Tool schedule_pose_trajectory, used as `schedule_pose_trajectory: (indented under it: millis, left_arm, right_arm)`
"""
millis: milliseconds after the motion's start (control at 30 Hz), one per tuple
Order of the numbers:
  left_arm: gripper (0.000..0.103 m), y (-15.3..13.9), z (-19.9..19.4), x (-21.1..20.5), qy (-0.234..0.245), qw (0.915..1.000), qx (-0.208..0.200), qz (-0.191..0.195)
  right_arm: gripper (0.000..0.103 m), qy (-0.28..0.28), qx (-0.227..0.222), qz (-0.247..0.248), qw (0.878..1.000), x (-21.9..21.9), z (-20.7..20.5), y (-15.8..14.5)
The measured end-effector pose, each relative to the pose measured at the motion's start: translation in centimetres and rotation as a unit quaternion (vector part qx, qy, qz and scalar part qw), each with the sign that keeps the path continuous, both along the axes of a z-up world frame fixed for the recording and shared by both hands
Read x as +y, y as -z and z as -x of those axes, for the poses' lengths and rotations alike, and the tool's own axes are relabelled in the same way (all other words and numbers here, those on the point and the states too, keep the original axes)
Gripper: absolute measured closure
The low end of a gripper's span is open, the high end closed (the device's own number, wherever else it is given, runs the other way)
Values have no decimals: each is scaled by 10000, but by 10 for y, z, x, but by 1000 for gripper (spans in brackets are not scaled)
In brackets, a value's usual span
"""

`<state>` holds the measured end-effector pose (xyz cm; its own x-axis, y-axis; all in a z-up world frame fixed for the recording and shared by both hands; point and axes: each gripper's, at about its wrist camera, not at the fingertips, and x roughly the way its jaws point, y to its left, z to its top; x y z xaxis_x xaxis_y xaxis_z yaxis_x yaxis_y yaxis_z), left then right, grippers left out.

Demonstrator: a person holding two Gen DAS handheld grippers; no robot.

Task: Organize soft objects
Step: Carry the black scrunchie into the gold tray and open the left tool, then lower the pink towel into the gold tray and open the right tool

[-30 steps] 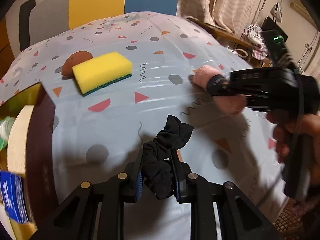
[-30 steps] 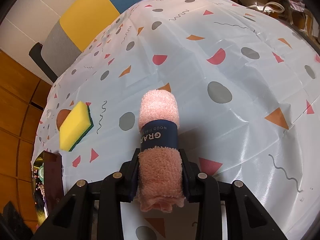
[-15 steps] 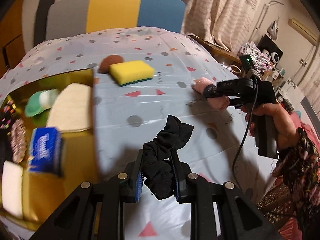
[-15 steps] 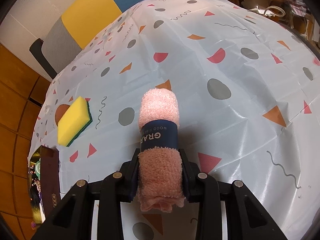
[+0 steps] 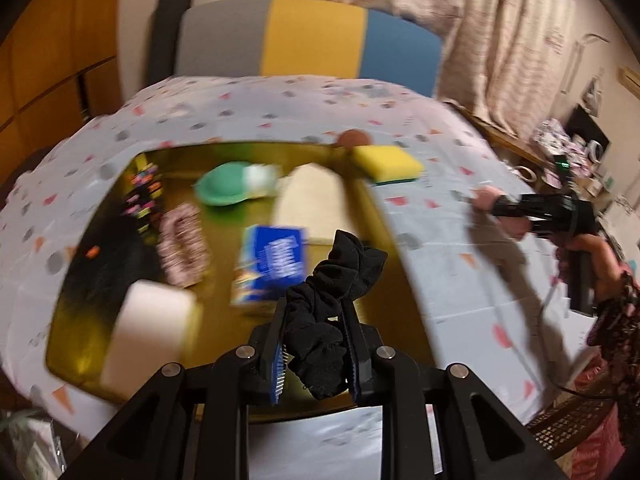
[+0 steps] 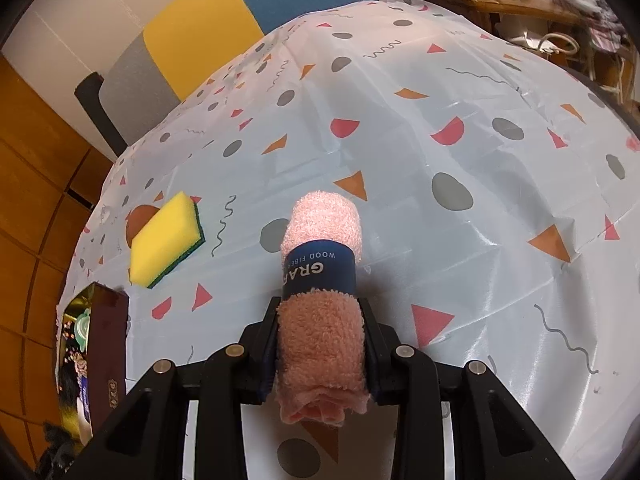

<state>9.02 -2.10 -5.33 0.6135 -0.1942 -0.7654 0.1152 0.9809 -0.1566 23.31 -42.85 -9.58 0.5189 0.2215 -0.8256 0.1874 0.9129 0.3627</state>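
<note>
Both fingers pinch cloth: black scrunchie (image 5: 328, 304), pink towel (image 6: 322, 320)

A black scrunchie (image 5: 336, 292), a pink towel (image 6: 322, 320) (navy band), a yellow-green sponge (image 6: 166, 240), perhaps a gold tray (image 5: 392, 240).

A pale blue tablecloth (image 6: 460, 248) printed with grey dots, pink half-moons, orange triangles and squiggles covers the worktop. Behind it stands a chair back (image 5: 312, 42) in grey, yellow and blue panels. Beige curtains (image 5: 492, 40) hang to the right, wooden cabinet doors (image 6: 28, 200) line the left, and cluttered shelving (image 5: 576, 152) sits beyond, blurred.
</note>
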Motion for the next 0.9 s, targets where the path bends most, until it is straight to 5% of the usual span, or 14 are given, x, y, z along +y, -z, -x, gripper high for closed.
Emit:
schedule_pose_trajectory:
  millis: [133, 267, 400, 733, 900]
  left_arm:
    - [80, 14, 0, 23, -242, 9995, 197, -63]
    - [60, 22, -4, 31, -410, 9984, 280, -279]
    - [56, 26, -8, 34, -584, 9960, 325, -592]
    - [56, 17, 7, 53, -472, 9982, 26, 380]
    - [56, 18, 14, 45, -240, 9990, -23, 368]
  right_arm:
    - [68, -123, -73, 141, 9998, 8, 1, -2]
    - [68, -229, -235, 240, 9992, 15, 5, -9]
    - [68, -334, -351, 264, 9985, 22, 9, -13]
    - [68, -799, -580, 158, 9950, 56, 27, -19]
    - [68, -995, -711, -258, 9922, 92, 55, -22]
